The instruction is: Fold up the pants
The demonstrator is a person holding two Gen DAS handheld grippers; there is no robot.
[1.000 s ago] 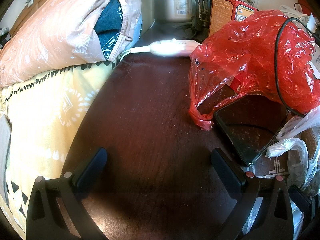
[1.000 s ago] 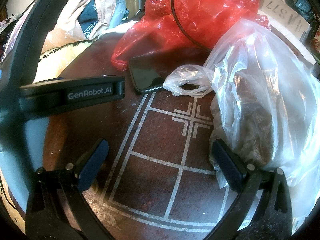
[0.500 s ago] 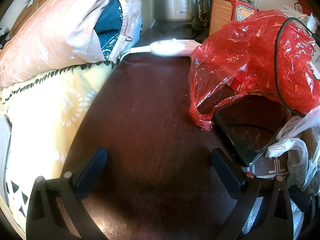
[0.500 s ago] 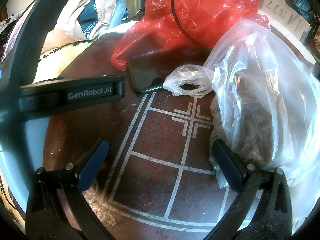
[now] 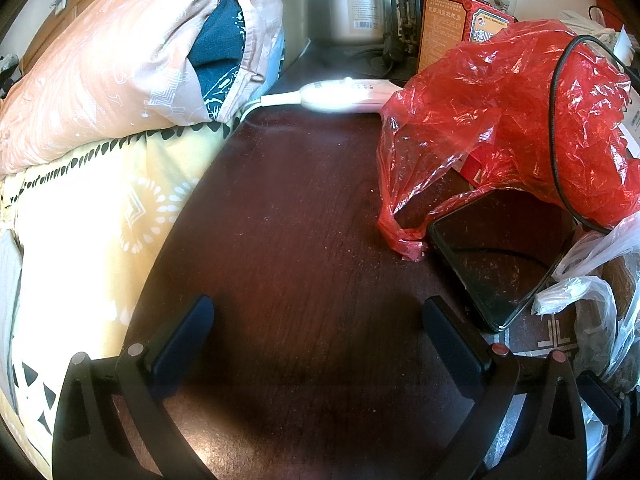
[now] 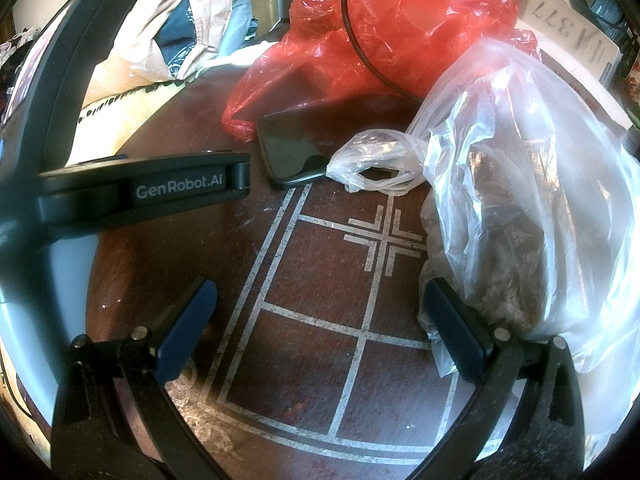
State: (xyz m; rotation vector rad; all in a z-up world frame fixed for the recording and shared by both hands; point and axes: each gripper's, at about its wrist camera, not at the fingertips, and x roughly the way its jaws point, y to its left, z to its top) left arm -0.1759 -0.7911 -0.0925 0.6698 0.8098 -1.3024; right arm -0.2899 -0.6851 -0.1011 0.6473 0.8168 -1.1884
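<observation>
No pants can be picked out in either view. My left gripper stands open over a dark wooden table, nothing between its fingers. My right gripper is also open and empty, low over the same table where white lines are inlaid. The body of the left gripper crosses the left side of the right wrist view. A pile of peach and dark blue cloth lies on a bed at the far left, apart from both grippers.
A red plastic bag with a black cable over it, a black phone and a clear bag crowd the table's right side. A white power strip, a tin and a box stand at the back. A yellow bedsheet borders the left.
</observation>
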